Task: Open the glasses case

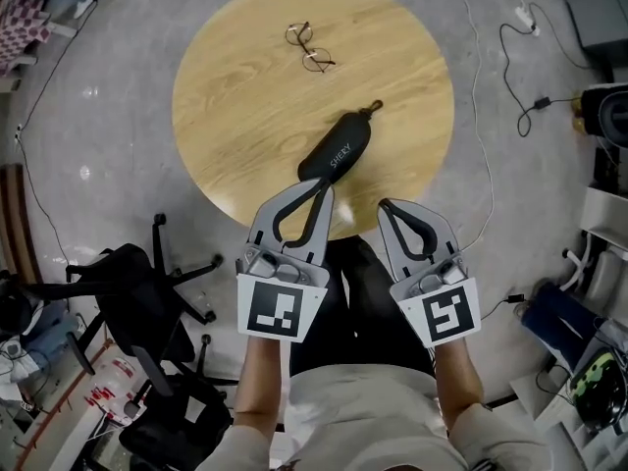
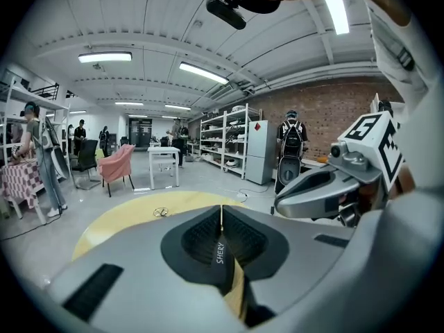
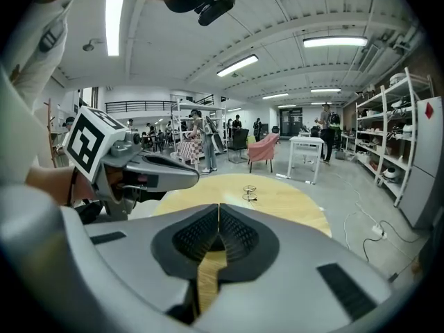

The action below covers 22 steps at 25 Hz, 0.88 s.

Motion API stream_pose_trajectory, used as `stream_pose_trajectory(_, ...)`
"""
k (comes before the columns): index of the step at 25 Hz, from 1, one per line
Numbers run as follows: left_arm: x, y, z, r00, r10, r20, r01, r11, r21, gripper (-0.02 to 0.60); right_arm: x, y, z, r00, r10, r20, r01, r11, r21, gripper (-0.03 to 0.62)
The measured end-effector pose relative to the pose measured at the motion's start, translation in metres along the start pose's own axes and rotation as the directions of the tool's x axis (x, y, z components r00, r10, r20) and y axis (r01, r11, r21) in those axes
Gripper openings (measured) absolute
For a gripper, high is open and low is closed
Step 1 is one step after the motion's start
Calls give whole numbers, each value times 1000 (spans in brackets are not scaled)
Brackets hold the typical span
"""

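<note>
The glasses case (image 1: 336, 152) lay zipped shut on the round wooden table (image 1: 226, 116). Beyond the case sat a pair of spectacles (image 1: 310, 48). Off to the case's left stood a black office chair (image 1: 147, 292), and to its right a white cable (image 1: 478, 116) trailed across the floor. My left gripper (image 1: 321, 185), jaws together and empty, pointed at the case's near end. My right gripper (image 1: 385, 205), likewise closed on nothing, hung just right of that end. Both tilted slightly downward.

I count one round wooden table (image 1: 245, 116), one black glasses case (image 1: 336, 152), one pair of glasses (image 1: 310, 47), one office chair (image 1: 128, 283), and two grippers: my left gripper (image 1: 323, 184) and right gripper (image 1: 385, 204).
</note>
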<state>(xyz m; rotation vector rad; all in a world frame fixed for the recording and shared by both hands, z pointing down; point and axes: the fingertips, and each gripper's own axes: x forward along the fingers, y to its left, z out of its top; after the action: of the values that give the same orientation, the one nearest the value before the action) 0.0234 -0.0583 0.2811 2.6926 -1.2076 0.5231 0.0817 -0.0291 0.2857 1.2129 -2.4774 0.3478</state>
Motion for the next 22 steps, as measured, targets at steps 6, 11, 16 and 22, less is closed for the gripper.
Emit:
stream_pose_trajectory(6, 14, 3, -22, 1000, 9, 2, -9, 1000, -9, 22, 14, -11, -18, 1000, -11, -2, 11, 1000, -23, 21)
stream_pose_trajectory(11, 26, 5, -40, 1000, 24, -19, -25, 999, -43, 21, 27, -20, -33, 1000, -14, -22, 14, 1000, -20, 21)
stream_pose_trajectory(16, 36, 11, -61, 999, 32, -33, -35, 995, -89, 21, 42, -18, -45, 999, -3, -49, 1, 999, -45, 21)
stream_pose_trajectory(22, 49, 15, -84, 997, 39, -60, -45, 993, -111, 21, 54, -24, -60, 996, 0, -86, -6, 998, -70, 21)
